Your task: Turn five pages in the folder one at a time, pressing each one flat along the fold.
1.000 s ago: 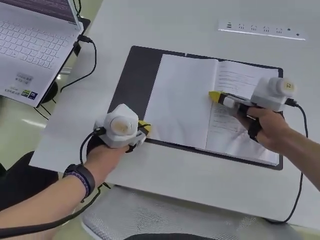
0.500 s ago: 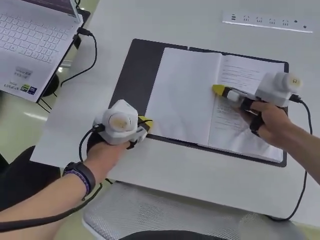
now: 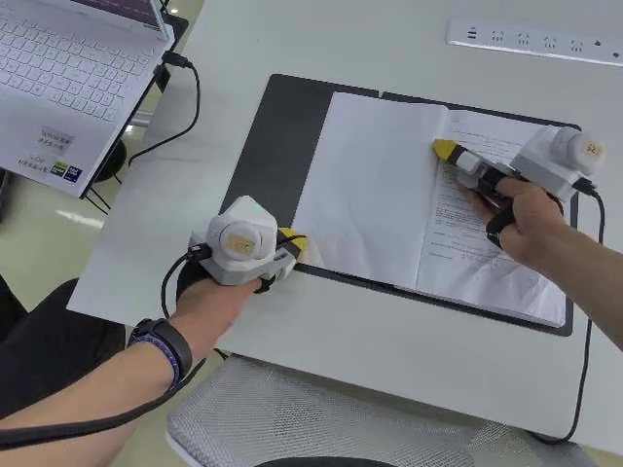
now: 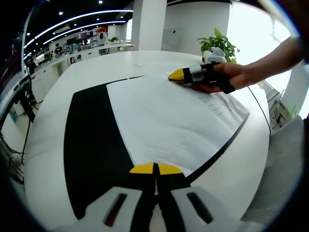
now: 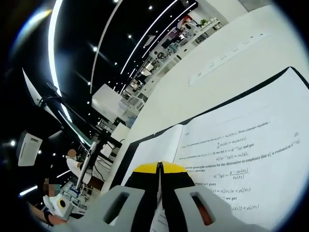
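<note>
Folder [image 3: 273, 156] laid open flat on table [image 3: 370, 341], long axis left-right, fold [image 3: 431, 199] pointed away from person. Right gripper [image 3: 445, 149] jaws pressed together at fold; left gripper [image 3: 294, 239] jaws closed at near edge.

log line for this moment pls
left tongs: shut, at blank page near edge | right tongs: shut, tip on fold | folder: open flat

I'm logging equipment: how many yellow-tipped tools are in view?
2. The left tool sits at the folder's near edge, by the blank page; the right tool rests on the printed page beside the fold.
</note>
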Demonstrator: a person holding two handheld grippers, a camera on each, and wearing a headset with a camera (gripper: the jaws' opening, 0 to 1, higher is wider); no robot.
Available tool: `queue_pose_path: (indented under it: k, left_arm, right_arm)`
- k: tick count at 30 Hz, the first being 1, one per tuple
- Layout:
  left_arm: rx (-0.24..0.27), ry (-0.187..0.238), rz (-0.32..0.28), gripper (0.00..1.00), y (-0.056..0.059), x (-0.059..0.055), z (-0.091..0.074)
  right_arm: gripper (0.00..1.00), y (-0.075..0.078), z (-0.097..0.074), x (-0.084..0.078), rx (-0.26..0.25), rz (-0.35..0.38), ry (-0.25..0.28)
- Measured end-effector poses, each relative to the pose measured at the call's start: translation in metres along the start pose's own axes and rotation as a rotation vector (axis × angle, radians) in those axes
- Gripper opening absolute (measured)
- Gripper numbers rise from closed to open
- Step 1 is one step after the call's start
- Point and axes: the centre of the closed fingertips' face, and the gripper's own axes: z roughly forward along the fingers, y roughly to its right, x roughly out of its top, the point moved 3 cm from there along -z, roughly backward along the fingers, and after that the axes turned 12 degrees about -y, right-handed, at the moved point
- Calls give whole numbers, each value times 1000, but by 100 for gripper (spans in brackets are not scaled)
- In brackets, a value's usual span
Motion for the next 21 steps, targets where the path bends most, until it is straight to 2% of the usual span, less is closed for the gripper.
queue_pose_path:
  k: [3,7,11,21]
  left_arm:
    - [1,0,-4,0,0,0,0]
    - [4,2,-13,0,0,0,0]
    - [4,3,-18,0,0,0,0]
    - [-2,2,-20,0,0,0,-1]
  right_arm:
    - [0,0,4,6,-13,6,14]
    - [0,12,13,16,-31,-9,26]
    - [0,12,18,25,-40,-16,35]
    - [0,19,26,42,-57,39,99]
